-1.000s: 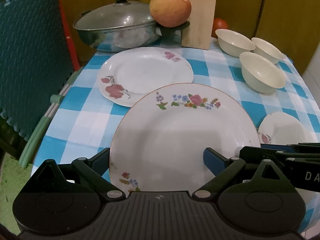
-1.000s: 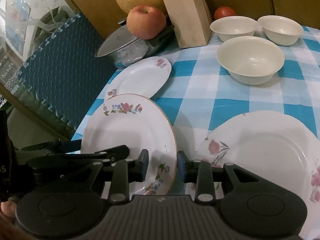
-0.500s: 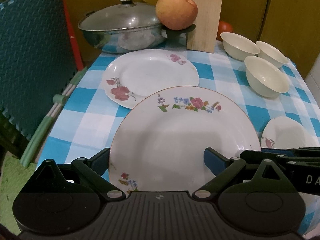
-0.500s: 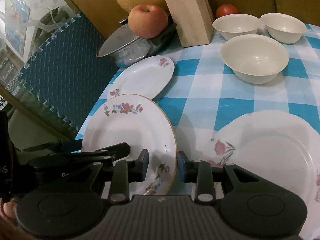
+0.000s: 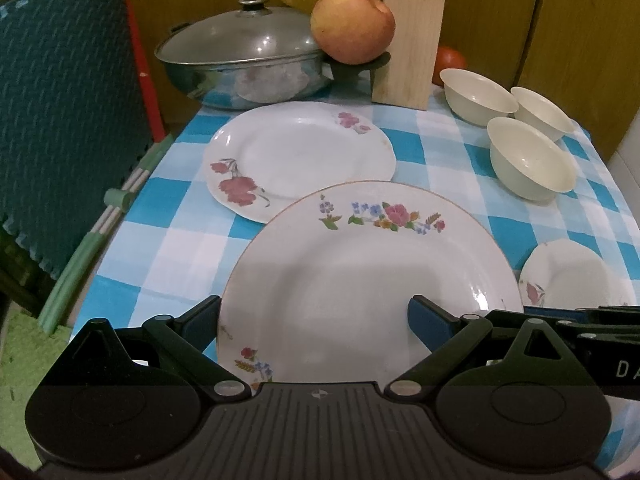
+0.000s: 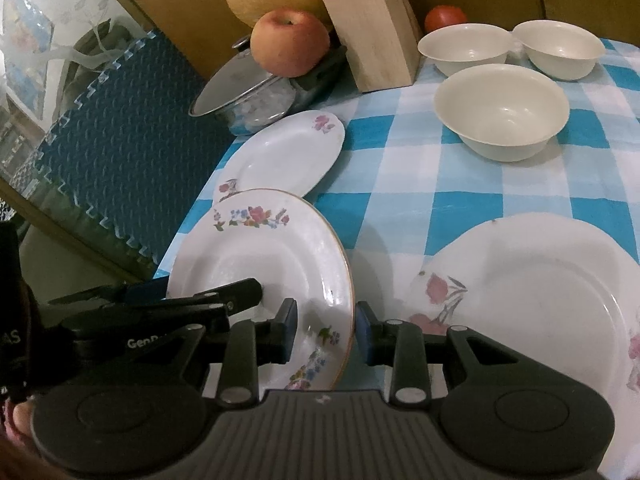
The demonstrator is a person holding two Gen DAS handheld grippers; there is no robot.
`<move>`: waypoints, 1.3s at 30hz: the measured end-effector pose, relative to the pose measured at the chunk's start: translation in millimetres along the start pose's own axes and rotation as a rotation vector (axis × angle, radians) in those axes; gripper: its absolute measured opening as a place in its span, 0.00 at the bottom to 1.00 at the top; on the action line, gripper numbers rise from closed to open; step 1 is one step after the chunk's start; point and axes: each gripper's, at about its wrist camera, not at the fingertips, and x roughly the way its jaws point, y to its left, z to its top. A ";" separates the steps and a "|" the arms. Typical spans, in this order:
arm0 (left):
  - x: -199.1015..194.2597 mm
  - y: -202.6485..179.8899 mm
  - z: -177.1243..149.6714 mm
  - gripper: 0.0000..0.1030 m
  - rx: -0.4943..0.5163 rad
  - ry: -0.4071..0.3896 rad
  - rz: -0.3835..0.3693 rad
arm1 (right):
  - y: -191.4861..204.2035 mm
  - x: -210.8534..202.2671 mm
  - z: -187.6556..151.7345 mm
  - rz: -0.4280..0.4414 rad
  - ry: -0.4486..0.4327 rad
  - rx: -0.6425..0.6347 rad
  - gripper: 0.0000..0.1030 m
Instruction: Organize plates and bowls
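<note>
Left wrist view first: we've got the gold-rimmed plate [image 5: 368,276] filling the lower middle of the frame, tipped up off the checked cloth [image 5: 180,248]. Our left gripper [image 5: 316,316] has its jaws spread wide with the plate sitting between them; whether the pads actually press on it, we can't tell from here. Upper middle there's a red-flower plate [image 5: 300,156] lying flat on its own, and the three cream bowls [image 5: 528,160] sit separate at upper right. Another plate [image 5: 572,276] peeks in at right.

Right wrist view: our right gripper [image 6: 324,330] is narrowed onto the gold-rimmed plate's [image 6: 260,264] edge at lower middle, one pad on each face, so that one's a real grip. The big flowered plate [image 6: 532,300] lies flat at lower right, bowls [image 6: 500,108] loose at upper right.

So honestly we're early on: one plate lifted, nothing stacked yet. Looks like all plates and bowls are left to pile up.
</note>
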 end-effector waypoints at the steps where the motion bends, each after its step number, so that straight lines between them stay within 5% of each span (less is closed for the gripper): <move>1: 0.0 -0.4 0.0 0.96 0.001 0.000 -0.001 | 0.0 -0.6 0.3 -0.001 0.000 0.001 0.29; 25: -1.6 -4.4 2.1 0.97 -0.001 0.001 -0.026 | -2.2 -7.9 1.6 -0.013 -0.011 0.017 0.29; 39: 4.7 -48.4 4.3 0.97 0.089 0.015 -0.077 | -34.5 -35.2 -9.4 -0.086 -0.040 0.104 0.29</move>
